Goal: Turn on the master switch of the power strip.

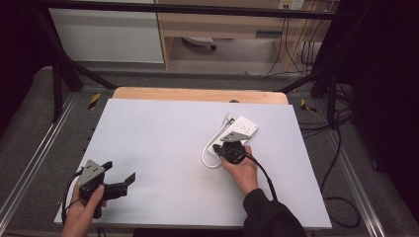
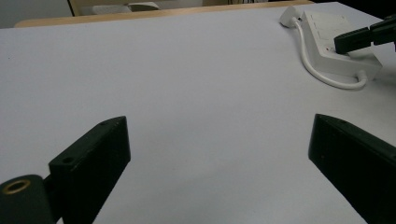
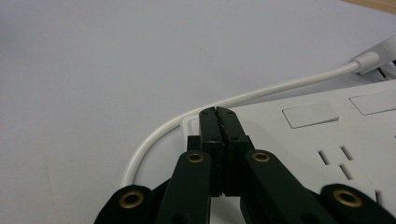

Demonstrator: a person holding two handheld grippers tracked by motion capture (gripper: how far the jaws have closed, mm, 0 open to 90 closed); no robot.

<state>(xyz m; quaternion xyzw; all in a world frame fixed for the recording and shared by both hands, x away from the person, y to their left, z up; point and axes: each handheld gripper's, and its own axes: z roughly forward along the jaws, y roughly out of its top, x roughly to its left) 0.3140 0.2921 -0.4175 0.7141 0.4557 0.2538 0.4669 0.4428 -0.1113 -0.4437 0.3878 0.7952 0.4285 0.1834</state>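
A white power strip (image 1: 243,128) (image 2: 327,44) (image 3: 336,135) lies right of the middle of the white table sheet (image 1: 163,143). Its white cable (image 1: 206,154) (image 2: 329,78) (image 3: 182,122) loops round its near end and runs to a plug (image 1: 228,117). My right gripper (image 1: 225,146) (image 3: 218,112) is shut with the jaws pressed together and nothing between them. Its tips rest on the strip's near end by the cable, and they also appear in the left gripper view (image 2: 343,43). My left gripper (image 1: 118,171) (image 2: 219,135) is wide open over bare sheet at the front left, far from the strip.
A wooden table edge (image 1: 197,94) runs along the back of the sheet. Black frame bars (image 1: 59,74) stand at both sides. Loose cables (image 1: 341,197) lie on the floor to the right. A desk (image 1: 217,24) stands beyond the table.
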